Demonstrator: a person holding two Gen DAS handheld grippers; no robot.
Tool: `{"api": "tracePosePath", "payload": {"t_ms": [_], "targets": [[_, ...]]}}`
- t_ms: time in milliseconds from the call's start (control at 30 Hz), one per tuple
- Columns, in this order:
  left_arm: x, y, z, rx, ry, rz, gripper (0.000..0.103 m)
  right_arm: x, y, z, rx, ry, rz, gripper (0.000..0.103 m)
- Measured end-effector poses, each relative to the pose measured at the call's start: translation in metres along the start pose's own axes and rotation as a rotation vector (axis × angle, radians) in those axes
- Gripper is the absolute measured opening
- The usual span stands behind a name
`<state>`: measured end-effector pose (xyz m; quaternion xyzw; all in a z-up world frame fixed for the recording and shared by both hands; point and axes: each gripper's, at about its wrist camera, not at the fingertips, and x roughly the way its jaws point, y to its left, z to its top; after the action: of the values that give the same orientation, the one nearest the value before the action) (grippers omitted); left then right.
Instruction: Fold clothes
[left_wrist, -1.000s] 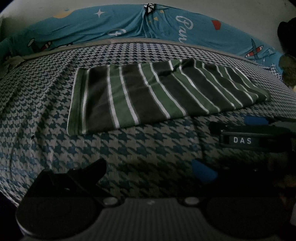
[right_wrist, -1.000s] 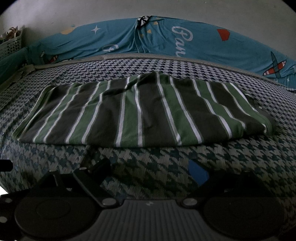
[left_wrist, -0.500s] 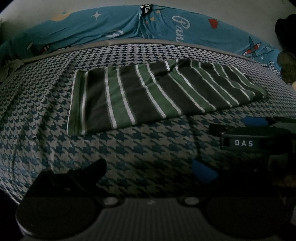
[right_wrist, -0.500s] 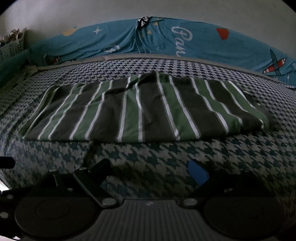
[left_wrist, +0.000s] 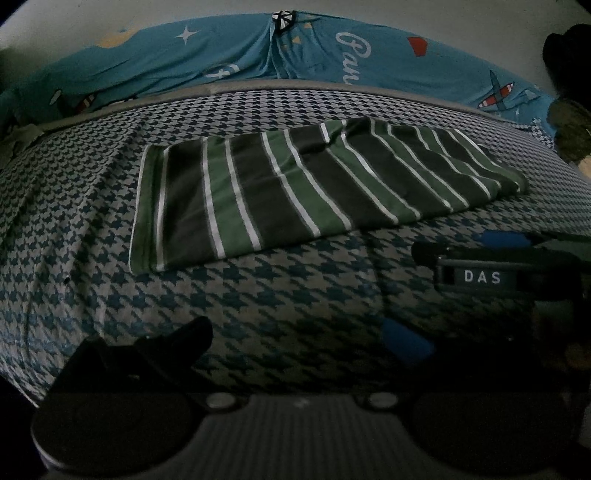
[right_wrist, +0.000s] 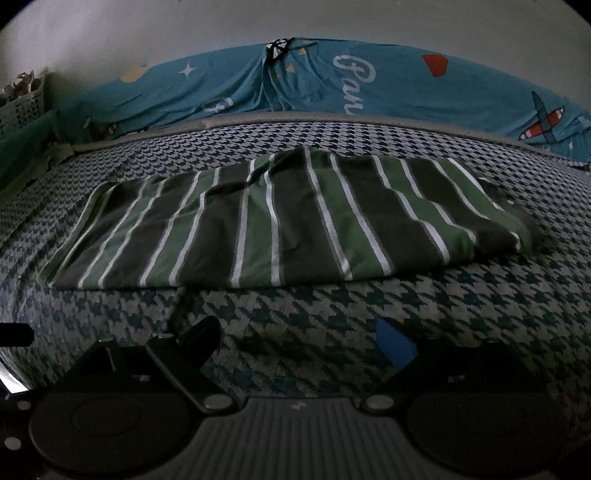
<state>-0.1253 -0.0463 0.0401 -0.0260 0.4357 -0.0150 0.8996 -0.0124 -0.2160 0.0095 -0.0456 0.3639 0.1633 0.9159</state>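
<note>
Striped shirt, folded into a long green, dark and white band, lies flat across the middle of a bed covered in houndstooth fabric. Left gripper and right gripper hover over the near edge of the bed, short of the shirt, both with jaws spread wide and holding nothing. A blue printed sheet runs along the wall behind the bed.
</note>
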Motion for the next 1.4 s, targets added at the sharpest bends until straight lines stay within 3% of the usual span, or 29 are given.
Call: {"api": "tracePosePath", "payload": {"t_ms": [800,1400], "targets": [[-0.006,-0.019,0.003,0.036,0.010,-0.036,0.103,-0.007,-0.018,-0.001,0.113,0.001,-0.019,0.092],[-0.008,-0.025,0.004,0.050,0.015,-0.043,0.103,-0.009,-0.022,-0.004,0.082,-0.010,-0.033,0.090]]}}
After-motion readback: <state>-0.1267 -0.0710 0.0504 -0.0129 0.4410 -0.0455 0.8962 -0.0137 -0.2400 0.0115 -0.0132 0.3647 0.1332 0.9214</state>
